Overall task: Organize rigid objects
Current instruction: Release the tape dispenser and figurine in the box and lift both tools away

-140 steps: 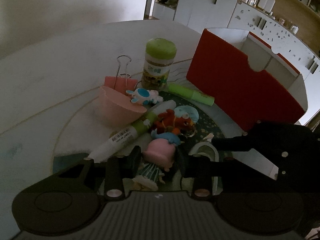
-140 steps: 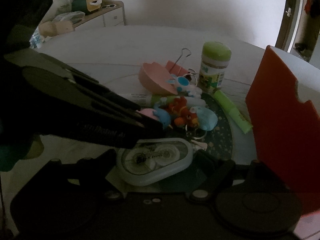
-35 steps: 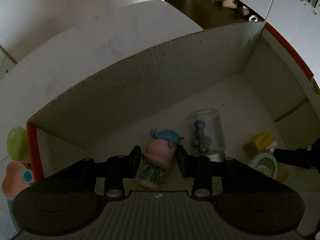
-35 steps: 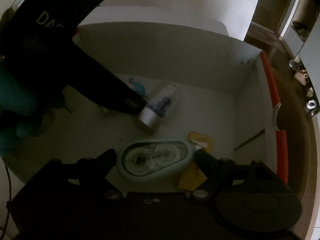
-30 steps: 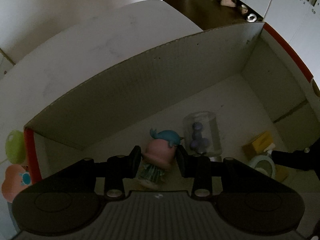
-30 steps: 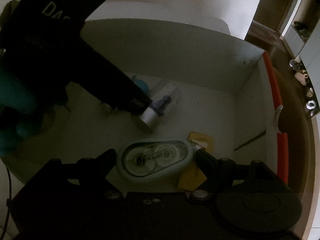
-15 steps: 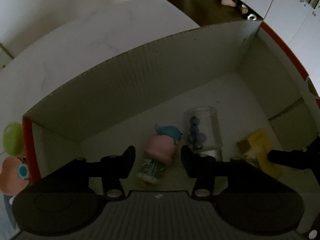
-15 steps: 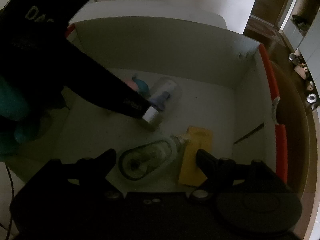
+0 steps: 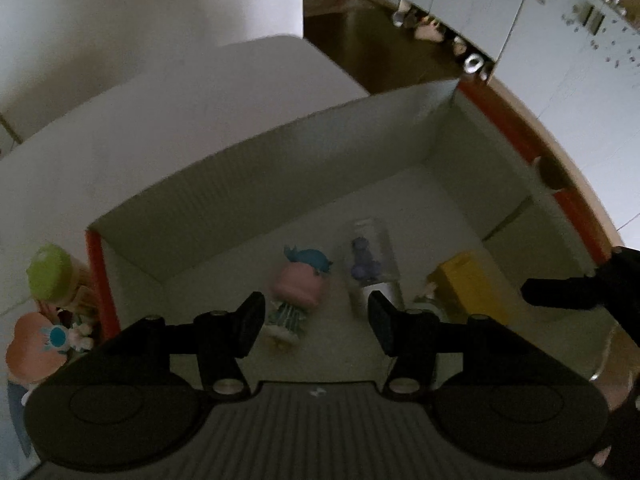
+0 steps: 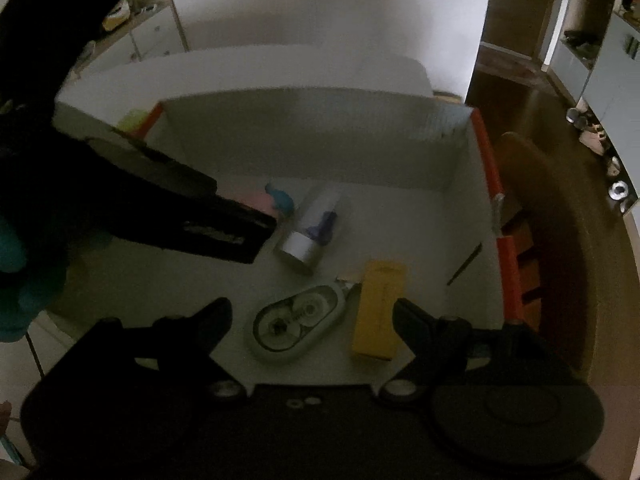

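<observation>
your left gripper (image 9: 316, 320) and right gripper (image 10: 312, 320) both hang spread and empty over the box (image 9: 280, 176). inside lie the doll (image 9: 298, 286), clear vial (image 10: 310, 228), tape dispenser (image 10: 296, 322) and yellow pack (image 10: 378, 310). left of the box, the green-capped jar (image 9: 50, 270) and pink dish (image 9: 30, 354) remain to be packed.

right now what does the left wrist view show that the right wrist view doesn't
Only the left wrist view shows the pink bowl and the green-lidded jar's body outside the box, plus the doll's striped dress.

Only the right wrist view shows the whole correction tape dispenser and the yellow box unobstructed.

Both show the cardboard box, the doll, the clear bottle, and both grippers, the left gripper and right gripper, open above the box.
</observation>
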Demonstrator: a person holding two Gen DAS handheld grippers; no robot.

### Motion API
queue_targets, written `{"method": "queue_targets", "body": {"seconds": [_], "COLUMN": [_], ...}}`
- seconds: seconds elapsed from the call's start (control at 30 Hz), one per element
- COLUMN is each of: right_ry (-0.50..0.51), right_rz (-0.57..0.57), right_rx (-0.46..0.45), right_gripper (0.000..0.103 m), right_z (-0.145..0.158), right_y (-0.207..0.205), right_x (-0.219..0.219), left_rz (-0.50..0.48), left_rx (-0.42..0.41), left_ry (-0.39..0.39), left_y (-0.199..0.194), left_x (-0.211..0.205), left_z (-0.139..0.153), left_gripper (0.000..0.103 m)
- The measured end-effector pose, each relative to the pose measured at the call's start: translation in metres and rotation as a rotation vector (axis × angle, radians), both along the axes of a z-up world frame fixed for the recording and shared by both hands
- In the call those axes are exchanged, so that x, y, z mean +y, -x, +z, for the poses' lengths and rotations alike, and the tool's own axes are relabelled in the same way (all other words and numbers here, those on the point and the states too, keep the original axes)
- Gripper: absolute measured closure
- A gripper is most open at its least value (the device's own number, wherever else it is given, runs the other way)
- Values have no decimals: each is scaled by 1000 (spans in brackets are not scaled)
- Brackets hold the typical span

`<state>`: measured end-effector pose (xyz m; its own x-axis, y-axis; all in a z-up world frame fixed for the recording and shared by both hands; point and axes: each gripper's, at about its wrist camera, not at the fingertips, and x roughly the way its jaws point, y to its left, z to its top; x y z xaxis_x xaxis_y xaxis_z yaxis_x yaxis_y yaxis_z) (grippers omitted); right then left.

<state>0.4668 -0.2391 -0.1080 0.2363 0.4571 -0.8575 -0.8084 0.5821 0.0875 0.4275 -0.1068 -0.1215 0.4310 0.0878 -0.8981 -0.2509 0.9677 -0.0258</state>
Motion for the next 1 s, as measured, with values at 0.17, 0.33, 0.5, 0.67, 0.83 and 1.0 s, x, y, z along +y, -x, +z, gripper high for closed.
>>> {"method": "queue_targets", "body": {"seconds": [0.17,0.33,0.5,0.67,0.83,1.0], "right_ry": [-34,-76,-117,-147,-184,-234], "right_rz": [-22,-48,-70,-88,-119,-166], "right_rx": [-25,-47,-60,-98,-133,-129], "right_gripper": [15,12,8,6,5,4], "right_z": [13,29,39,48,55,62], "right_y": [9,19,31,45,60,71], "right_x": [-6,-14,-19,-22,-24,-25], "left_rz": [-27,-49,-72,-85,-95,-111], "left_rx": [-64,-117,-168,-205,-249,-298], "left_ry": [21,33,49,66,77,70], "left_y": [20,40,61,80,100,126], "left_x": [-3,-3,1,8,18,32], "left_z": [23,40,57,67,75,85], "left_gripper": [47,47,47,47,35,35]}}
